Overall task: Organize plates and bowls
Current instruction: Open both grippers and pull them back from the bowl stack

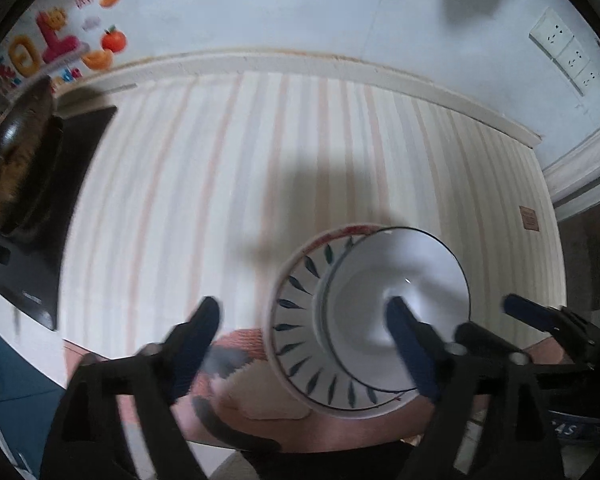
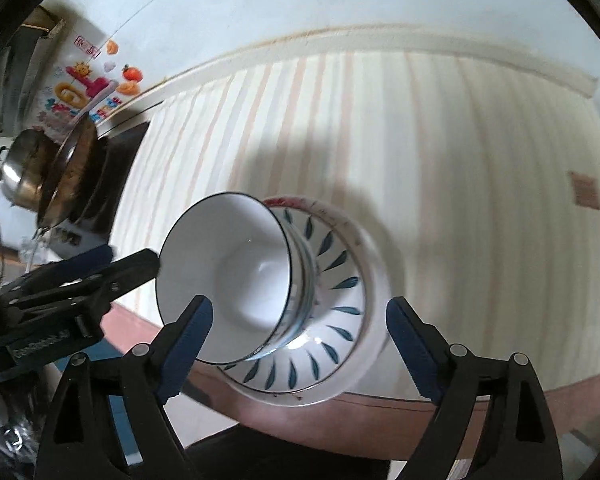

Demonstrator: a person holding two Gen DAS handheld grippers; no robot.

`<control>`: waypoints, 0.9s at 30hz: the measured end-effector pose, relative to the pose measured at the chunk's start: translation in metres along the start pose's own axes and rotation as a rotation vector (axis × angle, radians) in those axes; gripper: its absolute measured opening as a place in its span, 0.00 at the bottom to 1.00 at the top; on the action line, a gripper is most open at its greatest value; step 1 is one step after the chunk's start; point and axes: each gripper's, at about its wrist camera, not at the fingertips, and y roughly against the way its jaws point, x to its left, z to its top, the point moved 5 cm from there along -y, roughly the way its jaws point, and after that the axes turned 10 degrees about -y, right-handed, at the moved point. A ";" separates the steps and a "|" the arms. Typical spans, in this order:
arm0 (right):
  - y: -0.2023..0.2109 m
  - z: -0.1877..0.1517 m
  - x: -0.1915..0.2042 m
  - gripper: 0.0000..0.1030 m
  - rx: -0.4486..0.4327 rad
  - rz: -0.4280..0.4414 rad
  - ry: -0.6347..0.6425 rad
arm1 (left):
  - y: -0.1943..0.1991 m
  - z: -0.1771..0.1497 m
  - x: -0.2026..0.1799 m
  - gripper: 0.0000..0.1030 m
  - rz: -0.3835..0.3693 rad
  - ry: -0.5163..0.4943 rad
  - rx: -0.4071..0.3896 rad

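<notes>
Nearest: left gripper (image 1: 304, 336) and right gripper (image 2: 298, 328), black arms, blue ribbed pads, both spread wide, gripping nothing. Just beyond, nested near the counter's front edge: glossy white bowl (image 2: 236, 280) inside leaf-patterned bowl (image 2: 336, 312). Beneath, striped cloth (image 1: 260, 152). Behind, pale wall (image 1: 260, 4); left, dark wok (image 2: 76, 168).

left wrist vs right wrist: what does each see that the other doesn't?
Left wrist only: wall sockets, and the right claw reaching in, one finger inside the white bowl.
Right wrist only: a steel pot, and the left claw at the bowl's rim.
Both: white bowl nested in the leaf-pattern bowl on the striped mat, wok, wall stickers.
</notes>
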 end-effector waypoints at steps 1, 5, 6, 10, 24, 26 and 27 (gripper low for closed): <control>0.006 -0.001 0.002 0.89 -0.017 -0.008 -0.003 | 0.004 -0.001 0.001 0.88 0.006 -0.005 -0.015; 0.026 -0.010 0.009 0.90 -0.085 -0.058 -0.006 | 0.023 -0.003 0.004 0.88 0.020 -0.014 -0.068; 0.033 -0.013 0.010 0.90 -0.101 -0.072 -0.009 | 0.027 -0.004 0.004 0.88 0.017 -0.015 -0.078; 0.058 -0.026 0.017 0.90 -0.164 -0.083 -0.021 | 0.050 -0.010 0.004 0.88 0.020 -0.046 -0.130; 0.186 -0.106 0.042 0.92 -0.385 -0.073 0.001 | 0.157 -0.075 -0.011 0.88 0.082 -0.083 -0.306; 0.202 -0.119 0.044 0.92 -0.403 -0.067 0.017 | 0.173 -0.089 -0.015 0.88 0.085 -0.077 -0.323; 0.211 -0.128 0.046 0.92 -0.415 -0.064 0.026 | 0.184 -0.099 -0.017 0.88 0.088 -0.075 -0.336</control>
